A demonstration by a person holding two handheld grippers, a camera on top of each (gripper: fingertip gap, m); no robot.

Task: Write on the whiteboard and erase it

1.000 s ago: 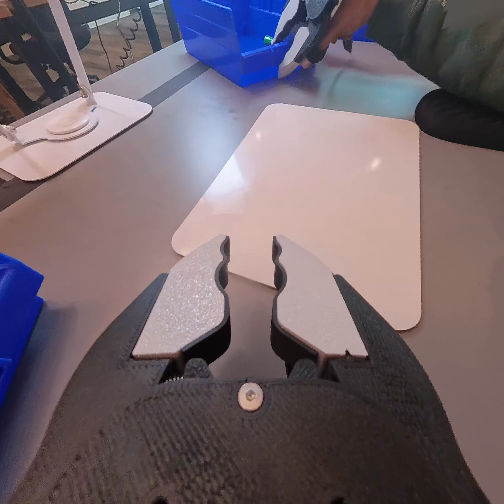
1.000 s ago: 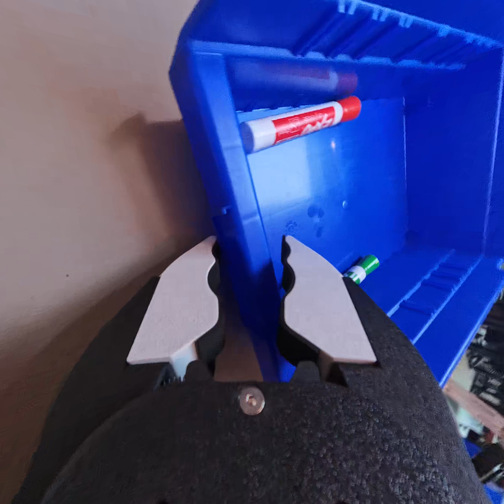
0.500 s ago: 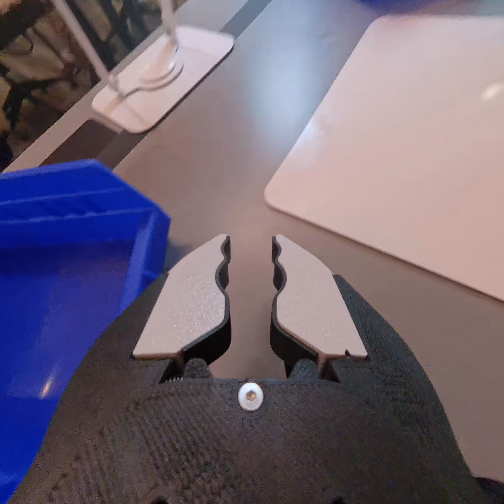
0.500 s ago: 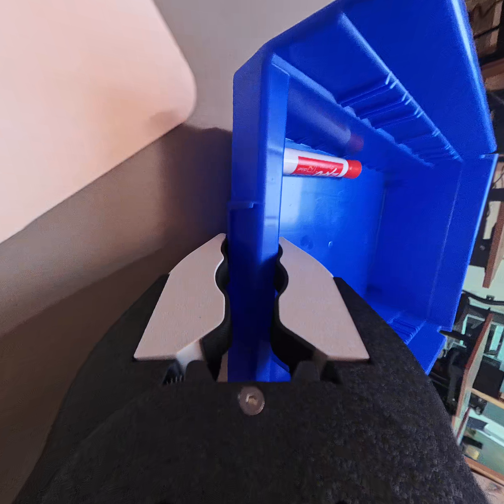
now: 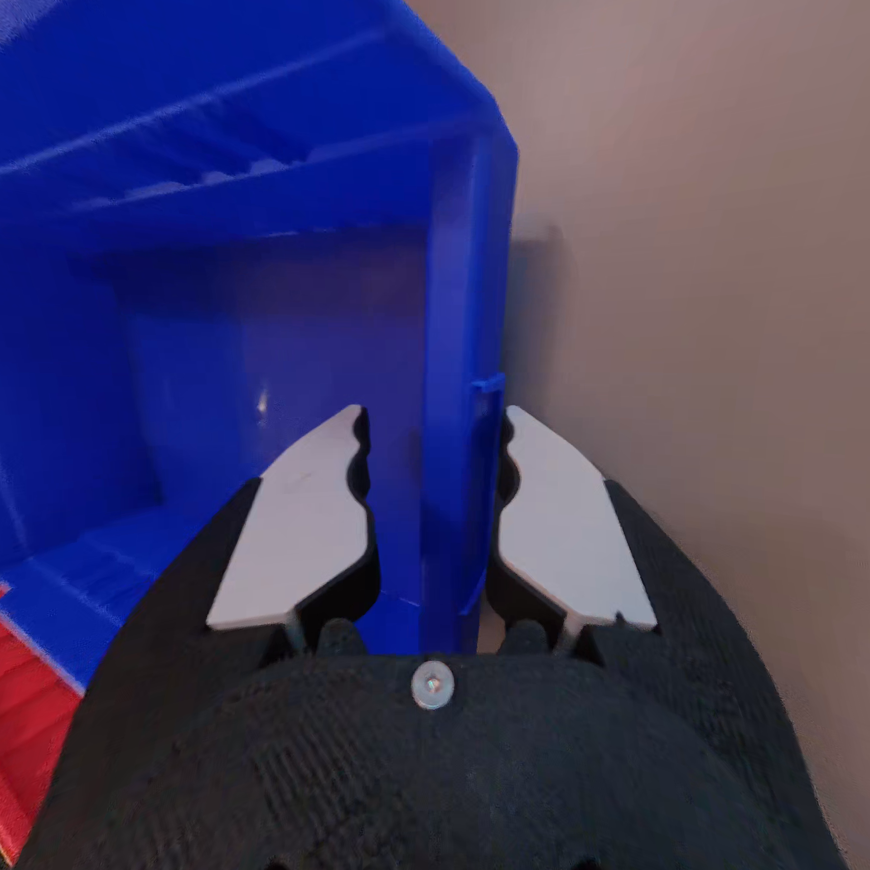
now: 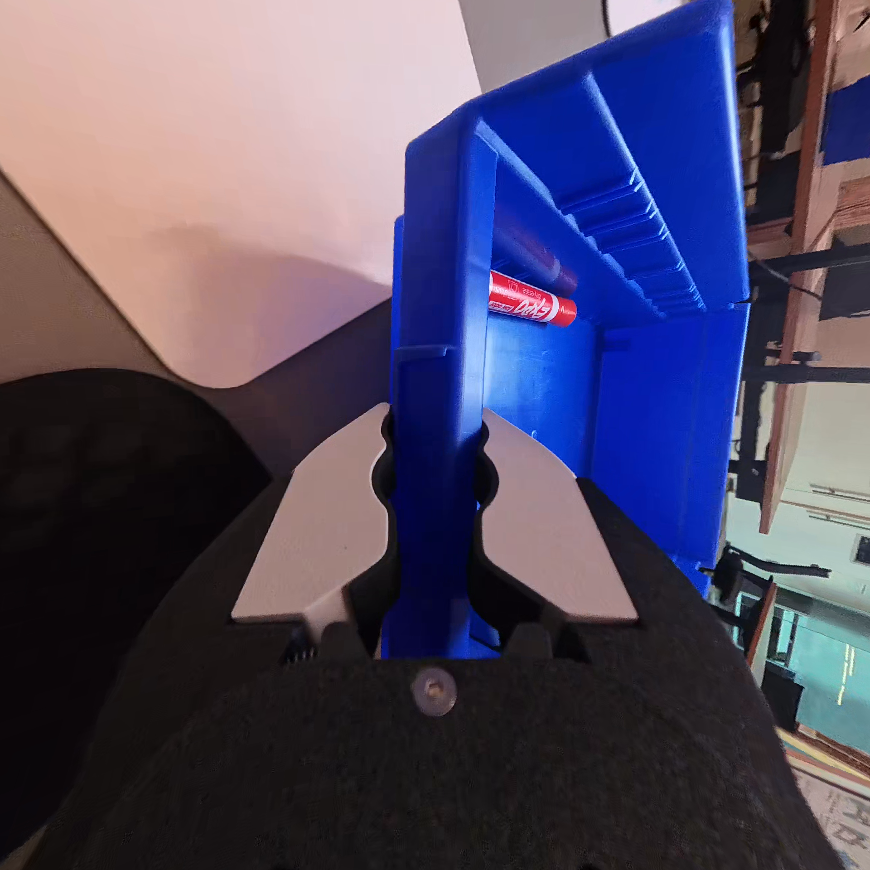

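- claws: 2, left claw (image 5: 435, 475) and right claw (image 6: 435, 480), one per wrist view
- blue bins: 2, left-side bin (image 5: 282, 263) and right-side bin (image 6: 659, 376)
- markers: 1 red marker (image 6: 532, 301) in the right-side bin; the shape above it looks like its reflection
- whiteboards: 1, whiteboard (image 6: 212, 165)
- desks: 1, desk (image 5: 706, 282)
- red item at left view's edge: 1, red patch (image 5: 28, 696), kind unclear

White whiteboard (image 6: 226, 155) lies flat and blank beside, perhaps touching, red marker's (image 6: 534, 301) bin (image 6: 659, 423).
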